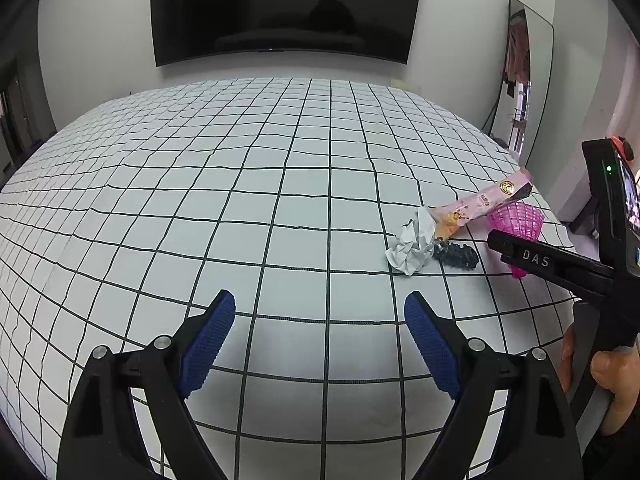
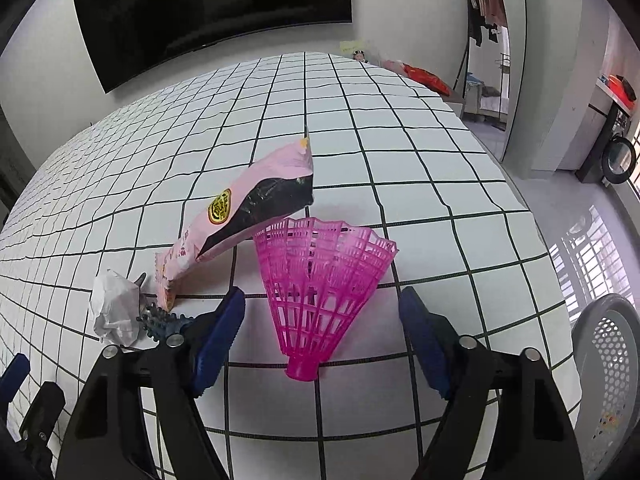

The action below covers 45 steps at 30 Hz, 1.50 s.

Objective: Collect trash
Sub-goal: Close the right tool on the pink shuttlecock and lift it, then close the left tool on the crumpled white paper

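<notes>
On the checked tablecloth lie a pink plastic shuttlecock, a pink snack wrapper, a crumpled white paper and a small dark knobbly piece. My right gripper is open, its fingers on either side of the shuttlecock's narrow end, just above the cloth. My left gripper is open and empty, over bare cloth to the left of the pile. In the left wrist view the paper, wrapper, dark piece and shuttlecock lie at the right, partly behind the right gripper's body.
A grey perforated bin stands beyond the table's right edge. A dark TV hangs on the far wall. A tall mirror leans at the right. Red and pink items lie at the table's far corner.
</notes>
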### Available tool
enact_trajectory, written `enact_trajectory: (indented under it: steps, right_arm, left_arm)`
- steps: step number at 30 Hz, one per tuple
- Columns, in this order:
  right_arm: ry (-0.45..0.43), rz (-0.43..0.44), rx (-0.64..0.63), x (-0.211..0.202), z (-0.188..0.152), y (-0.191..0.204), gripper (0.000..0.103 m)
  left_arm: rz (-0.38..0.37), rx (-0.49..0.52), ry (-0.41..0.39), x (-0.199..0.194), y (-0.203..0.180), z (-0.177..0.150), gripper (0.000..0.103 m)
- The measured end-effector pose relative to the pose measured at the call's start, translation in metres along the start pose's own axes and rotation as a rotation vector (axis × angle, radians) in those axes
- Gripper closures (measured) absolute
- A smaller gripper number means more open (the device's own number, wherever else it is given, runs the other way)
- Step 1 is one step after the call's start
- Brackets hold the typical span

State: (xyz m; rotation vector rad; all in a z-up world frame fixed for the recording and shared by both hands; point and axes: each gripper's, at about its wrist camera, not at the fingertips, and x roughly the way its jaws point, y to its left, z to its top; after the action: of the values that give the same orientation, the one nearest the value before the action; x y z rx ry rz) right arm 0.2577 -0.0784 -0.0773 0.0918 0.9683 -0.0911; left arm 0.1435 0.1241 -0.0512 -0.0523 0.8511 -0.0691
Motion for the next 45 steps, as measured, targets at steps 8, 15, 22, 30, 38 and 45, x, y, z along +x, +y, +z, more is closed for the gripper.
enact_trajectory:
  steps: [8, 15, 22, 30, 38, 45]
  right_arm:
    - [-0.022, 0.052, -0.018, -0.021, -0.017, -0.011, 0.063]
    - [-0.027, 0.098, 0.005, -0.056, -0.05, -0.043, 0.063]
    - [-0.013, 0.135, 0.042, -0.076, -0.079, -0.071, 0.063]
    - [-0.024, 0.155, 0.075, -0.087, -0.084, -0.087, 0.063]
    - [-0.027, 0.163, 0.091, -0.088, -0.086, -0.094, 0.063]
    - [-0.022, 0.164, 0.091, -0.086, -0.089, -0.094, 0.063]
  left_arm:
    - [0.03, 0.008, 0.003, 0.005, -0.002, 0.0, 0.018]
    - [0.022, 0.071, 0.001, -0.002, -0.022, 0.0, 0.018]
    - [0.006, 0.106, -0.002, 0.003, -0.046, 0.013, 0.018]
    - [0.035, 0.105, 0.044, 0.042, -0.054, 0.034, 0.018]
    - [0.01, 0.102, 0.071, 0.062, -0.059, 0.041, 0.025]
    - [-0.056, 0.097, 0.08, 0.065, -0.059, 0.042, 0.066]
